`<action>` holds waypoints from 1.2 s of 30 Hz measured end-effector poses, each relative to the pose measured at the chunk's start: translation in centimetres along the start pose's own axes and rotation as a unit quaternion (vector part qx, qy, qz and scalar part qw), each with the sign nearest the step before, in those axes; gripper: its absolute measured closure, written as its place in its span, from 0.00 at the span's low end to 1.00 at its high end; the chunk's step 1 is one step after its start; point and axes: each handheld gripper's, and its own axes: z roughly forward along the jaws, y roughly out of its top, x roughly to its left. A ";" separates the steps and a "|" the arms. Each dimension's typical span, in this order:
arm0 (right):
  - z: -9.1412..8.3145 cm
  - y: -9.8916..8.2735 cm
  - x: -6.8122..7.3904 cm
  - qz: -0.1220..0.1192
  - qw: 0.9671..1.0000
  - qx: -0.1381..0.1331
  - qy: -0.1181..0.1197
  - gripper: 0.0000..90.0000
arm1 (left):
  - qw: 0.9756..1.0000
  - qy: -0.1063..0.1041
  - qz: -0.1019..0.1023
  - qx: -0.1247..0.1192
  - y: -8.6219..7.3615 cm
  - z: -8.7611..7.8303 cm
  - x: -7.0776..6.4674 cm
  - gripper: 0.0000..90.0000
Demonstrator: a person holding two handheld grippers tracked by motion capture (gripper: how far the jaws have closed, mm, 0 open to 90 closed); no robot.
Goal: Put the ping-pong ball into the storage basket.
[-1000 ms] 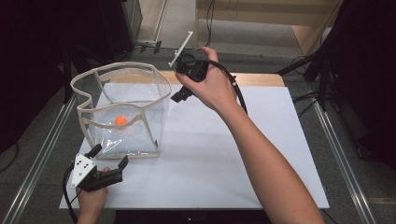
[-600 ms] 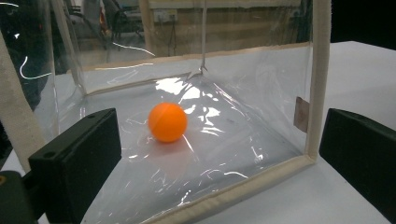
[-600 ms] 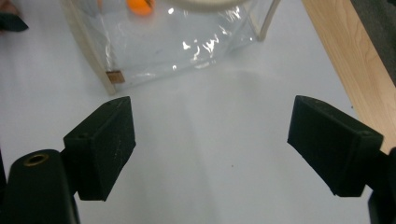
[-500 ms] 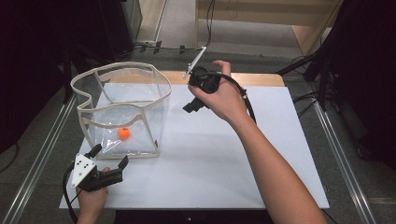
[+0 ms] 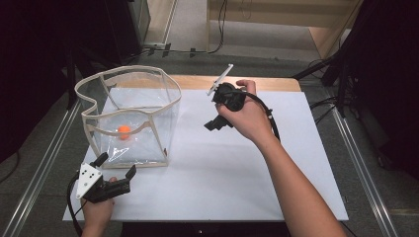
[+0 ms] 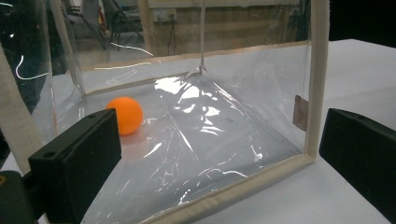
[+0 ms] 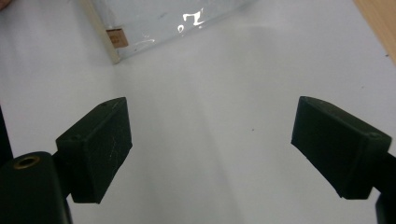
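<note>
Right gripper [image 5: 217, 116] hangs spread, seemingly above table [image 5: 296, 148], beside clear bag [image 5: 129, 116].

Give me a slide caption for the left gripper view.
Open left tool faces a clear bag holding an orange ball.

Ball [image 5: 124, 130]: plain orange, no markings; in the left gripper view it casts a faint orange tint on the film beneath it.
Clear bag [image 5: 129, 118]: colourless transparent film with white glare streaks; edges and rim bound in cream/beige fabric tape. Small tan-brown tab [image 6: 300, 113] on one lower side panel.
Bench [image 5: 296, 163]: white sheet over a light wood top, the wood showing as a tan strip along the far edge.
Left gripper [image 5: 115, 168]: black body and fingers, pale grey top plate with dark dots.
Right gripper [image 5: 216, 124]: matte black, with a light grey plate.
Floor: grey.
</note>
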 end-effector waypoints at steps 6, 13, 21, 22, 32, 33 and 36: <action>0.2 -1.4 0.1 0.012 1.000 -0.009 -0.011 0.10 | 1.000 0.000 0.003 0.002 0.0 0.0 0.0 0.00; 0.4 -3.2 0.1 0.019 1.000 -0.012 -0.006 0.10 | 1.000 0.000 0.004 0.001 0.0 0.0 0.0 0.00; 0.2 -5.3 0.2 0.030 0.999 -0.024 -0.012 0.10 | 1.000 0.000 0.004 0.001 0.0 0.0 -0.1 0.00; 0.2 -5.6 0.2 0.031 0.999 -0.027 -0.011 0.10 | 1.000 0.000 0.004 0.001 0.0 0.0 -0.1 0.00; 0.4 -8.4 0.2 0.052 0.998 -0.037 -0.006 0.10 | 1.000 0.001 0.004 0.002 0.0 0.0 -0.1 0.00; 0.3 -8.7 0.2 0.054 0.998 -0.039 -0.008 0.10 | 1.000 0.000 0.004 0.002 0.0 0.0 -0.1 0.00; 0.2 -9.9 0.1 0.062 0.997 -0.046 -0.011 0.10 | 1.000 0.001 0.004 0.002 0.0 0.0 -0.1 0.00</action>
